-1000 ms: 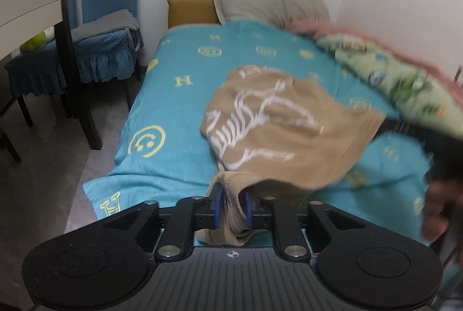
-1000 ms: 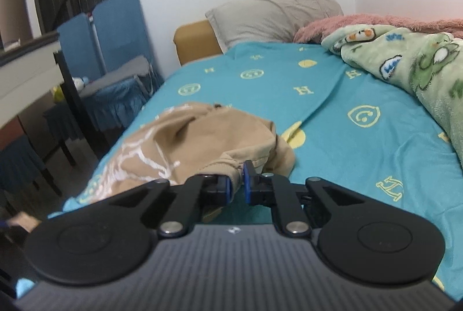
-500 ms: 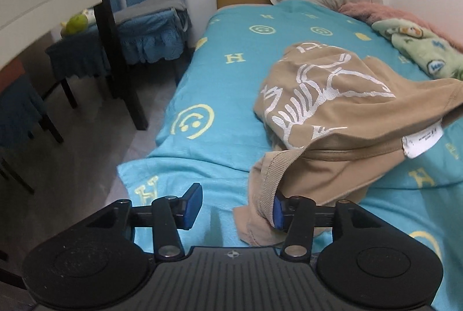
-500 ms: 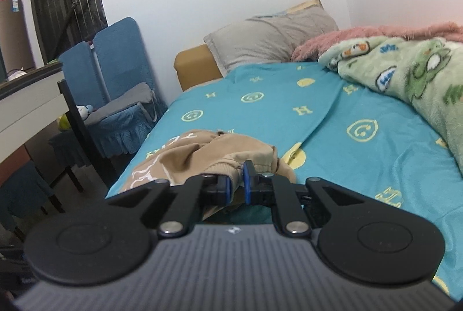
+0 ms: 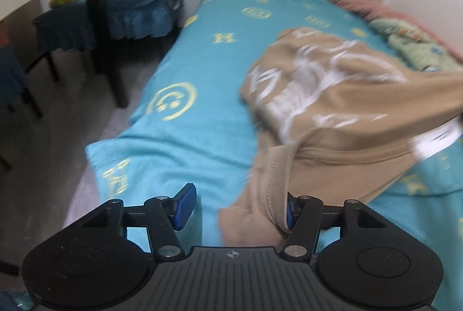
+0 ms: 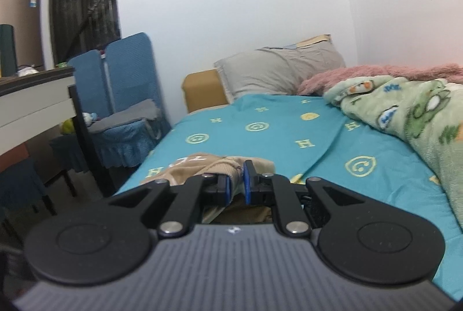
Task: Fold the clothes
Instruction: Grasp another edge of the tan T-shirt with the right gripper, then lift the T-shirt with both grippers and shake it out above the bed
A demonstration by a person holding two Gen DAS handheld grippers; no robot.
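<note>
Left wrist: left gripper (image 5: pixel 235 208) jaws opening, releasing tan shirt (image 5: pixel 341 108); right gripper (image 6: pixel 237 183) stays clenched on it.

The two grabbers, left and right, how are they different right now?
The left gripper has its jaws apart and opening, with only one pad touching the tan shirt; the right gripper is pinched shut on the shirt's edge. The left one looks down over the bed; the right one looks along it toward the pillow. Both have blue pads.
</note>
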